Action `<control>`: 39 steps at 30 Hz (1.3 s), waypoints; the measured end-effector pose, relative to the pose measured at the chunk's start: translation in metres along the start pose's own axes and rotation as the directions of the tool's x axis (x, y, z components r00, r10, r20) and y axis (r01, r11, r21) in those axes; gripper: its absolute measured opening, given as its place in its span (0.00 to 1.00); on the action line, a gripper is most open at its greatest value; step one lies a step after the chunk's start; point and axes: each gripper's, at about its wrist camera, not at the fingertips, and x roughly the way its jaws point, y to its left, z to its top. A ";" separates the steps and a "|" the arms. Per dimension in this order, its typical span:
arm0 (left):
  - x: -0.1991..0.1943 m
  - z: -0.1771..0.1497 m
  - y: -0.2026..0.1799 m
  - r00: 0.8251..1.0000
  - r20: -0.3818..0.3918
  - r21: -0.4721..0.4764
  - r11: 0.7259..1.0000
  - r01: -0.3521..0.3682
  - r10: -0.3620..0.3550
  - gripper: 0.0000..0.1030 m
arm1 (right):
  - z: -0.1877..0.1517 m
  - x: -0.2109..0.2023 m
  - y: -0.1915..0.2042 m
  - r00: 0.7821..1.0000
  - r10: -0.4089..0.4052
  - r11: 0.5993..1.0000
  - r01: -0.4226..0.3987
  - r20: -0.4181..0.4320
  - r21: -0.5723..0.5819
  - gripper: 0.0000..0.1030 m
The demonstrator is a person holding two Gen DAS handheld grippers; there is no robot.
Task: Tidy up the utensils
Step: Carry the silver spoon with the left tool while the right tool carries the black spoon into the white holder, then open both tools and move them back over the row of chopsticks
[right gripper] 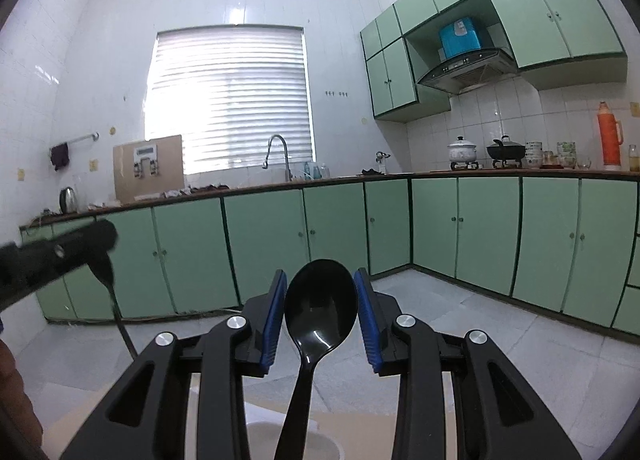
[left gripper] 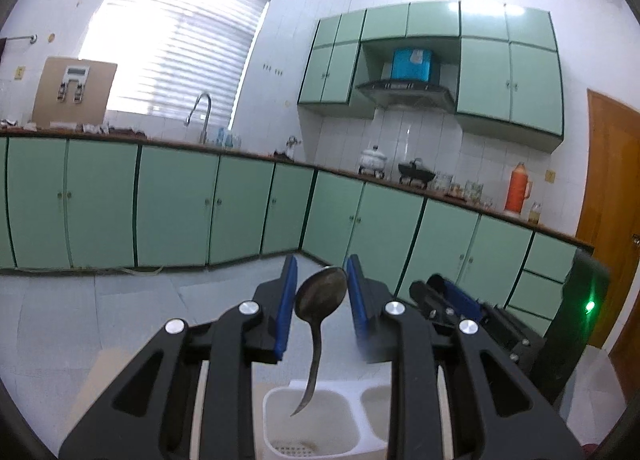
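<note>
Two spoons aloft, one per gripper, each bowl up and handle hanging down toward the white caddy point(left gripper: 280, 400).

Left gripper point(left gripper: 322, 292) clamps the metal spoon point(left gripper: 320, 296), frame centre: thin, stiff, likely slippery. Right gripper point(right gripper: 321, 300) clamps the black plastic spoon point(right gripper: 320, 308): light, likely slightly flexible. I judge the neck a steadier hold.

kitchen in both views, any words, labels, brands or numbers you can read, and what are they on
None can be read.
Blue box above the range hood: pale label, too blurred.
Cardboard box on the counter: printed picture and a small panel, too small to read.
Range hood front strip: small marks, unreadable.
Metal spoon and black spoon: no markings visible.
</note>
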 end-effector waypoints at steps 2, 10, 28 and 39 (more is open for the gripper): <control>0.007 -0.013 0.006 1.000 -0.028 -0.008 1.000 -0.002 0.002 0.23 | -0.010 0.002 0.000 1.000 0.006 1.000 -0.006 -0.018 -0.003 0.33; 0.012 -0.045 0.028 0.995 -0.101 0.004 1.000 -0.012 0.012 0.24 | -0.040 -0.005 -0.007 0.994 0.049 0.998 -0.045 -0.099 0.050 0.34; -0.047 -0.068 0.036 0.987 -0.142 0.036 0.996 -0.076 0.080 0.59 | -0.055 -0.072 -0.029 0.980 0.038 0.991 -0.011 -0.194 0.136 0.70; -0.119 -0.113 0.032 0.949 -0.286 0.053 0.991 -0.122 0.133 0.75 | -0.091 -0.147 -0.029 0.943 -0.078 0.985 0.124 -0.324 0.122 0.91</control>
